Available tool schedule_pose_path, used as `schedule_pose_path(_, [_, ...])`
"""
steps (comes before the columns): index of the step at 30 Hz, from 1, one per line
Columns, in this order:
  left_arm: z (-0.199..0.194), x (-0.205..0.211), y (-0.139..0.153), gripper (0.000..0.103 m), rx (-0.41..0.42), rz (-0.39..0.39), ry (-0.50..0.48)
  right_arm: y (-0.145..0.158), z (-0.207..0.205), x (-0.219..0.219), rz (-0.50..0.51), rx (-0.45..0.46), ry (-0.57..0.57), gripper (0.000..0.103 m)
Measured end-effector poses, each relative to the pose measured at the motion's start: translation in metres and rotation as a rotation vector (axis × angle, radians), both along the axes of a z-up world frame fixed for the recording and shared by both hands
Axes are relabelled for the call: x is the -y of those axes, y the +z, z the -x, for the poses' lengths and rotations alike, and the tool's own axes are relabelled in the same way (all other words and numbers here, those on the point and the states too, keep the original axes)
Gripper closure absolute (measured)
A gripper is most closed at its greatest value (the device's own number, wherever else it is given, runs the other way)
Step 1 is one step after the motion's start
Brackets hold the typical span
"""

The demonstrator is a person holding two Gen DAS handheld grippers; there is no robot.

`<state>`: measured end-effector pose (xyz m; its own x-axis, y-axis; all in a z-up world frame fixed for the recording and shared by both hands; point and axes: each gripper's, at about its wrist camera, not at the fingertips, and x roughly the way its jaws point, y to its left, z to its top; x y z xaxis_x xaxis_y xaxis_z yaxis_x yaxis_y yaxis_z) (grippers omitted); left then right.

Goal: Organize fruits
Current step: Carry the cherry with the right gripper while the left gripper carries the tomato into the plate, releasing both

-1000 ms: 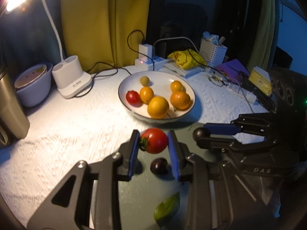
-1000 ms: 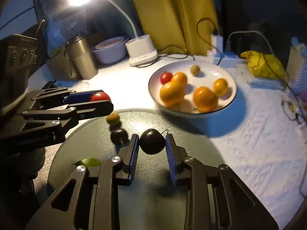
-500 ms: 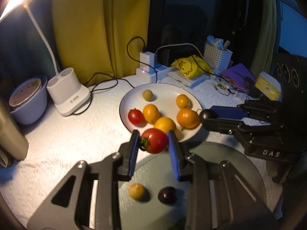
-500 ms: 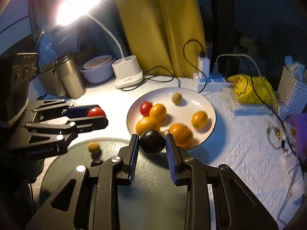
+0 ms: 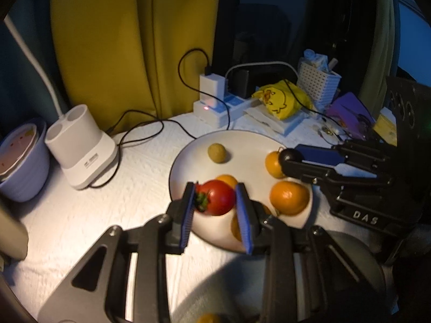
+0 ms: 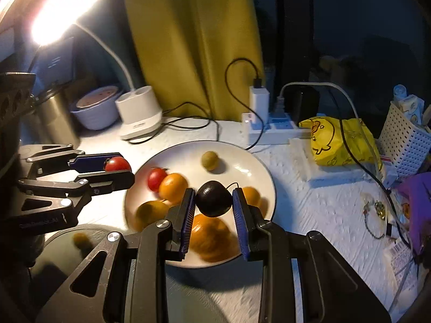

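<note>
My left gripper is shut on a red tomato and holds it above the near left rim of the white plate. My right gripper is shut on a dark plum above the same plate. The plate holds several oranges, a small red tomato and a small green-yellow fruit. The left gripper also shows in the right wrist view, and the right gripper in the left wrist view. A small yellow fruit lies on the dark round tray.
A white lamp base and a lavender bowl stand at the left, a steel cup beyond. A power strip with cables, a yellow duck bag and a white basket lie behind and right of the plate.
Both grippers have moved forward from above the dark tray to above the plate, each still holding its fruit.
</note>
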<state>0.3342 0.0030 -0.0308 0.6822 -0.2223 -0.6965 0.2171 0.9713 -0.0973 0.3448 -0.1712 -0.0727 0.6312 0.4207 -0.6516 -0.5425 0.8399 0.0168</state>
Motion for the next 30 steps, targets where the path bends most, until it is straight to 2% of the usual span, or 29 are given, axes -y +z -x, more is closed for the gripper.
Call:
schedule_pose_path(8, [-0.032,-0.003,-0.009,0.072,-0.012,0.011,0.007,-0.018,-0.030,0.001,-0.002,-0.017,-0.018,0.072])
schedule_pose_path(20, [-0.059,-0.004,-0.029,0.069,-0.065,0.041,0.025,-0.030,-0.047,-0.013,0.018,-0.028,-0.016,0.072])
schedule_pose_path(23, [-0.057,-0.005,-0.026,0.062,-0.056,0.053,0.028,-0.030,-0.048,-0.012,0.016,-0.028,-0.027,0.072])
schedule_pose_path(28, [-0.049,-0.006,-0.013,0.062,-0.026,0.053,0.036,-0.027,-0.044,-0.010,0.020,-0.019,-0.036,0.068])
schedule_pose_path(30, [-0.043,-0.006,-0.007,0.062,-0.014,0.052,0.039,-0.024,-0.041,-0.010,0.022,-0.012,-0.039,0.062])
